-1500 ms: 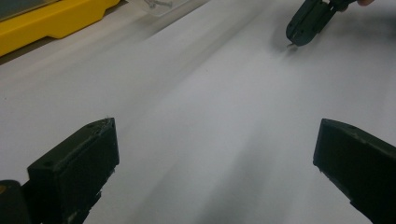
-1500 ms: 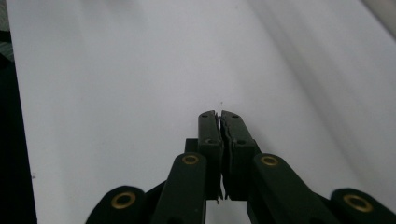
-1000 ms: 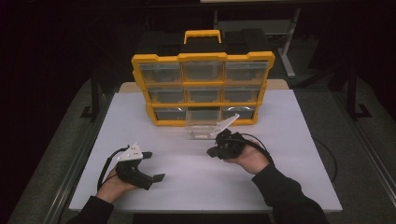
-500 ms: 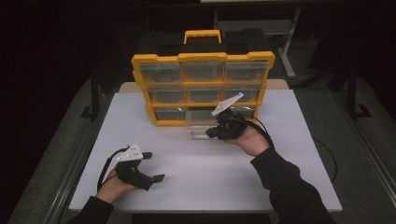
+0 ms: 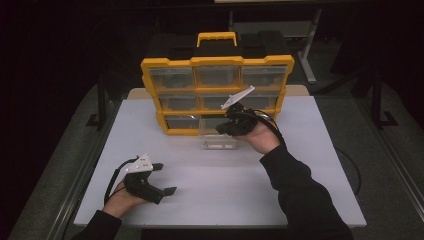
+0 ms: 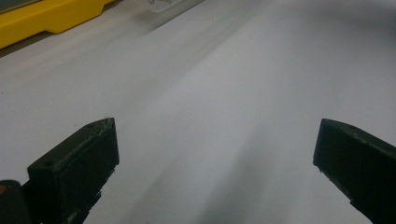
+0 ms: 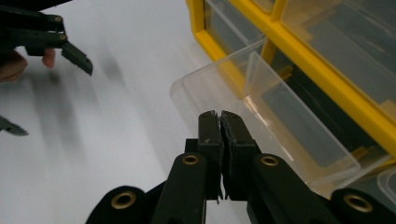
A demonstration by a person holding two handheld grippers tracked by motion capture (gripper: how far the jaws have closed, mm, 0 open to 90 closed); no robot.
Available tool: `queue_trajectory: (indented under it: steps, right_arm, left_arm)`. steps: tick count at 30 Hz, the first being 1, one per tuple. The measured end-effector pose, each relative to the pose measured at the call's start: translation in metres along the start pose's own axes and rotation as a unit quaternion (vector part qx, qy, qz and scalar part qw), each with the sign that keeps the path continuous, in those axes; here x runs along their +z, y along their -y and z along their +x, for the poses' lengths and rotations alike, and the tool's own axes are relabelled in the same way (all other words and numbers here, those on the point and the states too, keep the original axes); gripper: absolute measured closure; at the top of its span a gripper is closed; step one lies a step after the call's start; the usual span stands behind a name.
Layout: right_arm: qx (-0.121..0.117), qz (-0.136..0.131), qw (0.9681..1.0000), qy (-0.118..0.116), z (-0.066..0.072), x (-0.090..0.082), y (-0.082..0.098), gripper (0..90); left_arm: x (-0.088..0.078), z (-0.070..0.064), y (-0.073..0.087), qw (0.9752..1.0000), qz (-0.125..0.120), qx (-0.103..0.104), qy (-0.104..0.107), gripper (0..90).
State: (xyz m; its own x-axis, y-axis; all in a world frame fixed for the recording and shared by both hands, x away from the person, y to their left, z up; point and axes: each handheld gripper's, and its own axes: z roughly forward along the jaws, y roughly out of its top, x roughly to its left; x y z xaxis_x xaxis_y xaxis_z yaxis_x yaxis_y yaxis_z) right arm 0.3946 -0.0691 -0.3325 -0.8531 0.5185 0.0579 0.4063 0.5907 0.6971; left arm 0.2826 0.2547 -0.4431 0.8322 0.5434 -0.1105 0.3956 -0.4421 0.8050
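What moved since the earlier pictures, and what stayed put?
The right gripper moved away from the person and up, toward the yellow organizer, and now hangs over the clear drawer pulled out of its bottom row. Its jaws stayed shut with nothing between them. The left gripper stayed resting on the white table, jaws open. Drawer and organizer kept their places.

Clear glossy plastic drawer (image 7: 261,116) (yellow plastic organizer (image 5: 216,62)) on matt white table (image 5: 225,185).
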Motion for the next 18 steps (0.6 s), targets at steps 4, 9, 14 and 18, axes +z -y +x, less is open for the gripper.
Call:
queue_trajectory:
  steps: [4,9,14,18]
  right_arm:
    - [0.010,-0.004,0.9999,0.008,-0.007,0.006,-0.006,85.8]
    - [0.018,-0.004,0.9997,0.015,-0.013,0.014,-0.009,85.8]
    - [0.024,0.008,0.9996,0.015,-0.016,0.023,-0.009,85.8]
    - [0.020,0.031,0.9993,0.010,-0.017,0.035,-0.007,85.8]
  left_arm:
    - [0.000,0.000,0.000,1.0000,0.001,0.000,0.000,0.0]
    - [0.000,0.000,0.000,1.0000,0.000,0.000,0.001,0.0]
    - [0.000,0.000,0.000,1.0000,0.000,0.000,0.001,0.0]
    - [0.000,0.000,0.000,1.0000,-0.001,-0.001,0.001,0.0]
